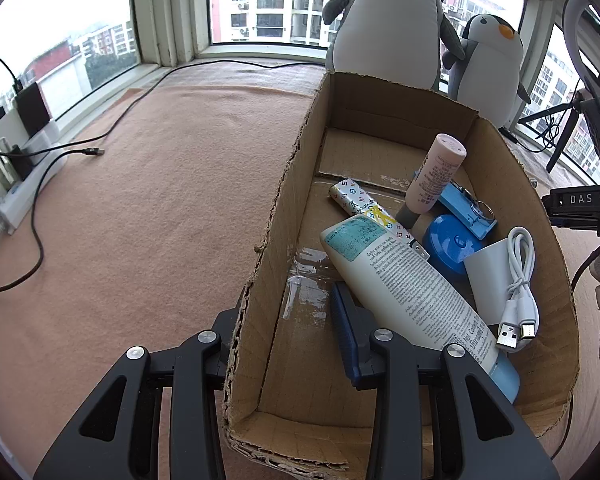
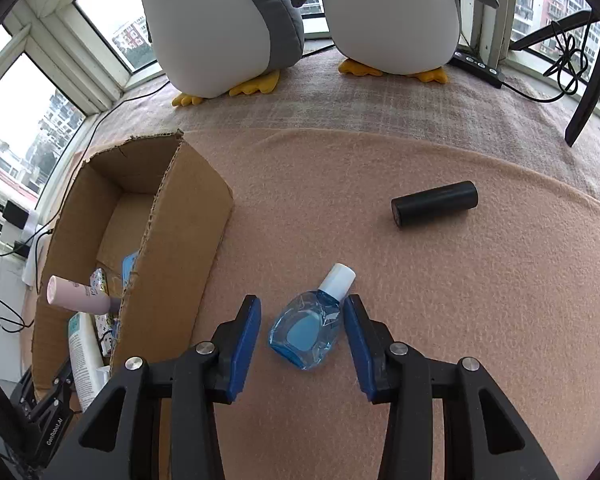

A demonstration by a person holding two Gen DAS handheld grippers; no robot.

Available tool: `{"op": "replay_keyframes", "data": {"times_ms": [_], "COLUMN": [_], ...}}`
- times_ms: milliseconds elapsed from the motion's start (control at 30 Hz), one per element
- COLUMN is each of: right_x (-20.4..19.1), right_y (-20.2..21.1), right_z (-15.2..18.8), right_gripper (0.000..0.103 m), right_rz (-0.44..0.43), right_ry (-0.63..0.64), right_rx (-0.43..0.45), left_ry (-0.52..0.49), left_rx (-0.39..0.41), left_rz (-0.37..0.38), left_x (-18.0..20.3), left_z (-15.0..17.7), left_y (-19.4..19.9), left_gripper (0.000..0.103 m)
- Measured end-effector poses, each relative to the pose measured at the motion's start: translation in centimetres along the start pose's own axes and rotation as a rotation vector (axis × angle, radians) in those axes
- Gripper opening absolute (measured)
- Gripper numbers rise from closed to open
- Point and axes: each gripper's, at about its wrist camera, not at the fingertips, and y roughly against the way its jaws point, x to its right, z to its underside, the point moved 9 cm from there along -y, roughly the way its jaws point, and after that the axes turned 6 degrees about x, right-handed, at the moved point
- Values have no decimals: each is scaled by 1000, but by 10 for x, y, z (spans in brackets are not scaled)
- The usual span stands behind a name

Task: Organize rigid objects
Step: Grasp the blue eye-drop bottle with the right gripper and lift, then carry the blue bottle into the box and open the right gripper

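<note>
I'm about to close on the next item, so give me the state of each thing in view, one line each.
Right gripper: open, jaws either side of the blue bottle.
Blue bottle: lying on the blanket, white cap on, not gripped.
Black cylinder: lying on its side on the blanket, outside the box.
Cardboard box: open-topped, partly filled.
White tube: lying in the box.
Pink bottle: in the box, tilted.
Left gripper: straddling the box wall; open or shut unclear.
</note>
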Motion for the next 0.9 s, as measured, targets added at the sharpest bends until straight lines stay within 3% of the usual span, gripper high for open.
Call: {"op": "replay_keyframes", "data": {"times_ms": [233, 900], "right_x": [-7, 1], "right_y": [-2, 21], "right_z": [5, 7], "right_gripper": [32, 32], "right_rz": [139, 74], "right_ry": [173, 113], "right_rx": [-13, 25], "left_ry": [1, 1], "left_rx": [0, 1], "left_rz": [1, 0], "left_x": [0, 0], "left_z": [0, 0], "left_y": [0, 0], "left_gripper": [36, 36]}}
